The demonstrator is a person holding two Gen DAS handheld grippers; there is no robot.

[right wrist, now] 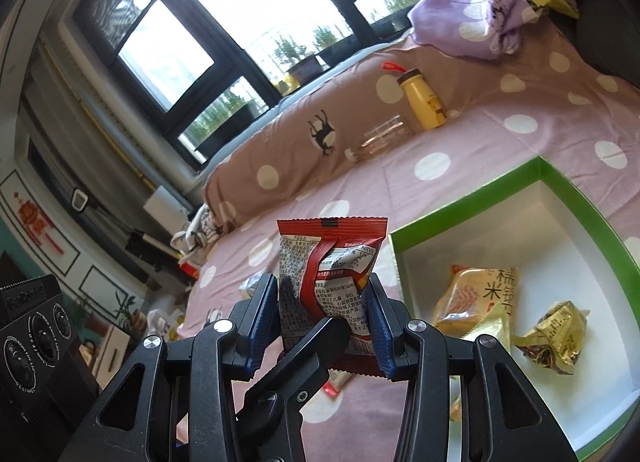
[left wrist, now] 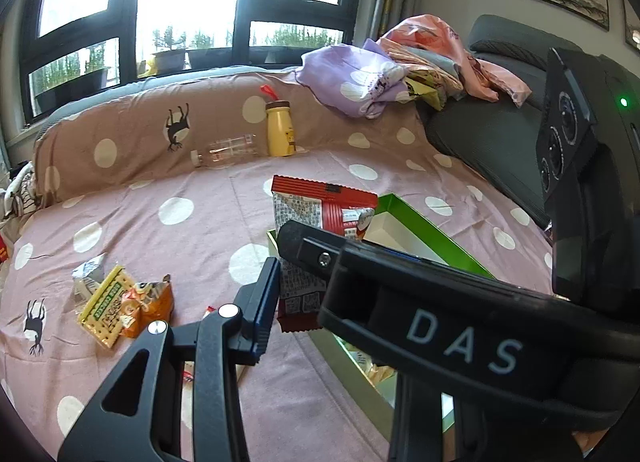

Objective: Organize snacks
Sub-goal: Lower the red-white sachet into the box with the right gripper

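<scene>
A red and silver snack packet [left wrist: 320,205] [right wrist: 332,262] is held upright above the pink dotted bedsheet [left wrist: 200,229], at the near-left corner of an open green box [left wrist: 424,225] [right wrist: 472,197]. My right gripper [right wrist: 322,290] is shut on the packet's two sides. One of its fingers [left wrist: 400,286] crosses the left wrist view. My left gripper [left wrist: 296,282] grips the same packet. One blue pad lies against the packet's lower edge, and another of its fingers [right wrist: 316,346] lies across the packet's near face. Its second fingertip is hidden in the left wrist view.
The box holds a yellow packet [right wrist: 476,302] and a crumpled gold one [right wrist: 556,334]. Loose snacks [left wrist: 116,302] lie on the sheet to the left. A yellow bottle [left wrist: 280,129] and a clear bottle [left wrist: 228,149] rest against the brown bolster. Piled clothes [left wrist: 380,73] lie behind.
</scene>
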